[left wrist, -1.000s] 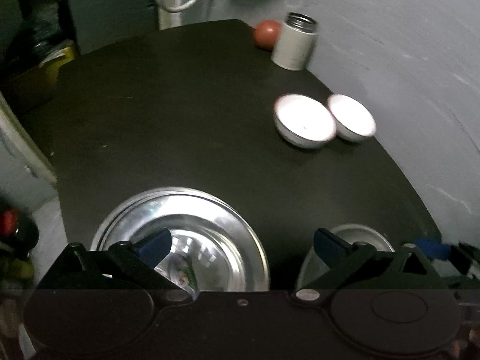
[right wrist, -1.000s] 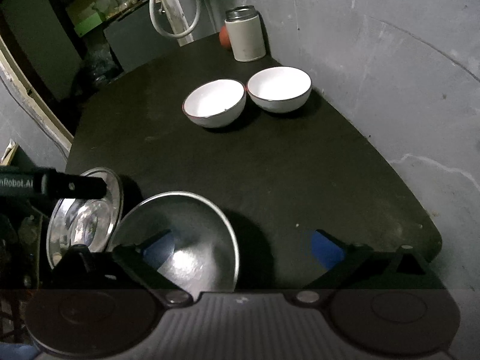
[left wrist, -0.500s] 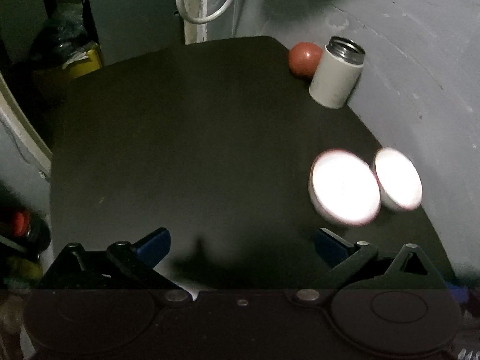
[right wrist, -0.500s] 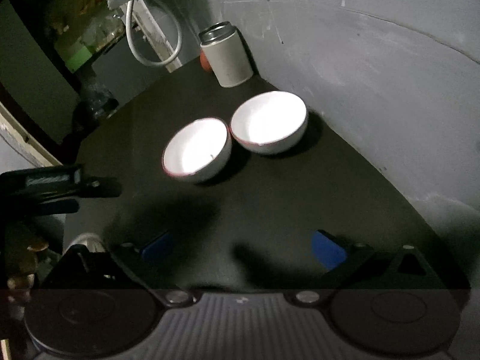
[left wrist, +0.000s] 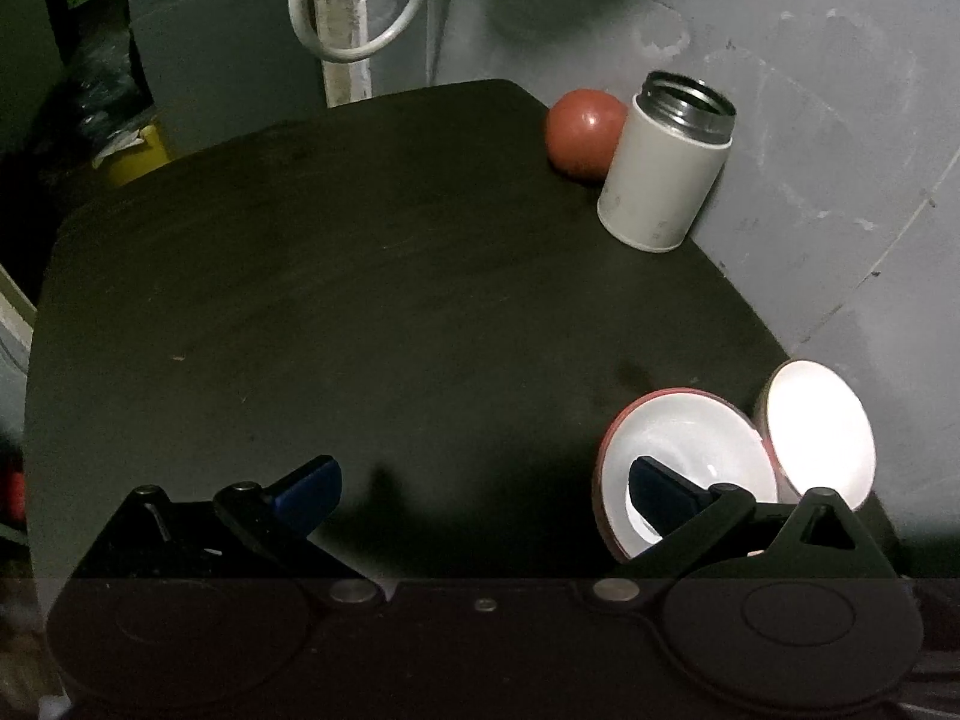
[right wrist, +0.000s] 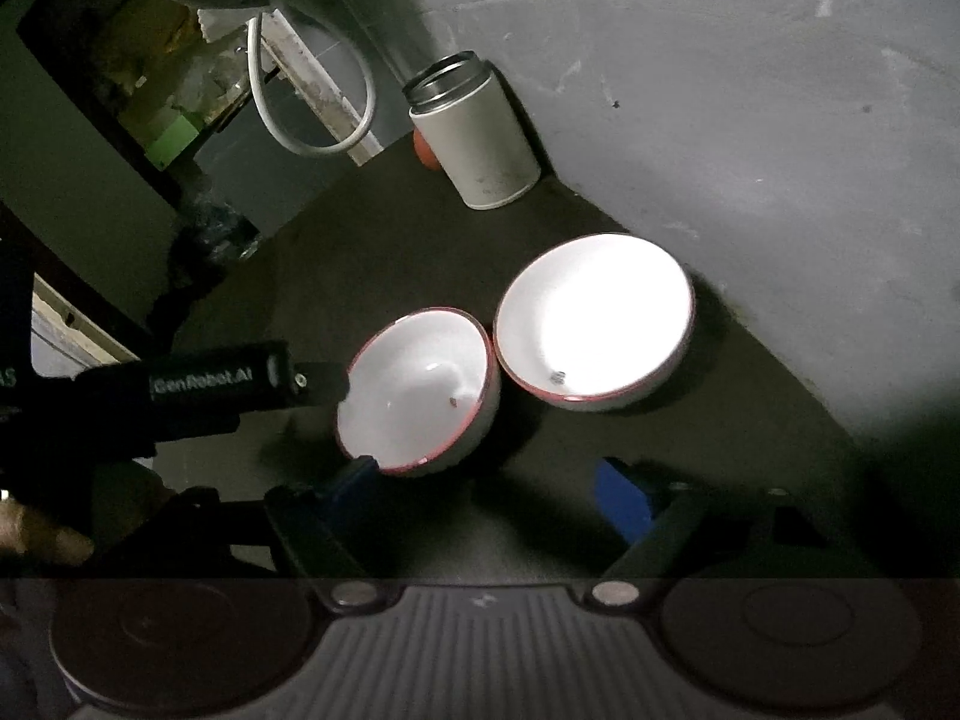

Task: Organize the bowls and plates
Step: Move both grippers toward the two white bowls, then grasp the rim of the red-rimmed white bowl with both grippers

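A white can [left wrist: 663,171] with an open shiny top stands at the back of the dark table [left wrist: 360,300], near the gray wall [left wrist: 840,150]. A red ball [left wrist: 582,132] sits just behind it. A white hose [left wrist: 354,12] hangs in a loop behind the table.

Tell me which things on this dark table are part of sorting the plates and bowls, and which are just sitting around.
Part of the job:
- near white bowl, red rim, left gripper open with one finger over it
- far white bowl, beside it by the wall

Just lying about:
- white canister, lid off
- red ball behind it
- looped white hose beyond the table
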Motion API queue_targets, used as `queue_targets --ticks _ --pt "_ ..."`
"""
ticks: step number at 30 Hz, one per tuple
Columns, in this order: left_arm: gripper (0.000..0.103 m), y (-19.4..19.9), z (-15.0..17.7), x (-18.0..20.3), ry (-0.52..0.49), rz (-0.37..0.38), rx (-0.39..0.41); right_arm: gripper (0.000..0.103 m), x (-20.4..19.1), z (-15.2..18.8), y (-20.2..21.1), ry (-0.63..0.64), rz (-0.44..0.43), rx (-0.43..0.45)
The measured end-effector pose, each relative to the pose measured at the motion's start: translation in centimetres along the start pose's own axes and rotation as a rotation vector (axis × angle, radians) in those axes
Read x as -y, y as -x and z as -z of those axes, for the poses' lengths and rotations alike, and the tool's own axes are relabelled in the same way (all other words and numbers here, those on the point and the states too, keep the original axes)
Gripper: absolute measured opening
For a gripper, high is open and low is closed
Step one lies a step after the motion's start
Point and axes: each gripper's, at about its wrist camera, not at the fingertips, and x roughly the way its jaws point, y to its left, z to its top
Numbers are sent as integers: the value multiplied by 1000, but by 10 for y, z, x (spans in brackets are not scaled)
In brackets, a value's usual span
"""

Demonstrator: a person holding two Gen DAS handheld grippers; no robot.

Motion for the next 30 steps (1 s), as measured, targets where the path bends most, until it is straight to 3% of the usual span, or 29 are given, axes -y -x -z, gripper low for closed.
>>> queue_targets --ticks 8,11,22,30 --pt "92 -8 0 -3 -7 31 -16 64 -2 -4 -12 -16 -16 10" --pt "84 -10 0 -4 -4 50 -20 56 -2 -4 -14 -30 -24 8" --pt "28 -16 2 5 10 175 -37 39 -5 -8 -21 -59 -35 -5" --pt "9 -15 1 12 -9 200 -39 28 -3 -11 -26 -92 -35 -16"
